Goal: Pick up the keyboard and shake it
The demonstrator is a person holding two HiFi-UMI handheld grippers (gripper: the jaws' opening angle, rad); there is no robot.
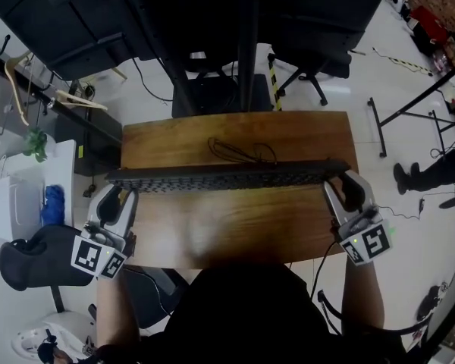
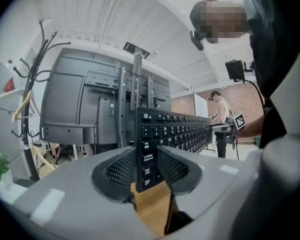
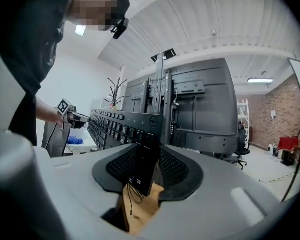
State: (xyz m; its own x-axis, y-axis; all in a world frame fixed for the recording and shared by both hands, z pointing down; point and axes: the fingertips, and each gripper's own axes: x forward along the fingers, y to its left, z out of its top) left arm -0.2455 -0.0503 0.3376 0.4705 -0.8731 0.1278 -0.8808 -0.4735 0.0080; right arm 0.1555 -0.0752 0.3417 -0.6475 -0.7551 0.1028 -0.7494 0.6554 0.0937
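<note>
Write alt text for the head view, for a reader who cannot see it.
Seen from above, a long black keyboard is held turned up on its long edge over a wooden table, its left end clamped in the left gripper and its right end in the right gripper. A thin black cable lies looped on the table beyond it.

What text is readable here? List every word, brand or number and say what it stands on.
"Caps Lock": a key on the keyboard, left gripper view.
"Tab": the key above it.
"DELL": logo on the keyboard's corner, right gripper view.
Other key legends: too small to read.
</note>
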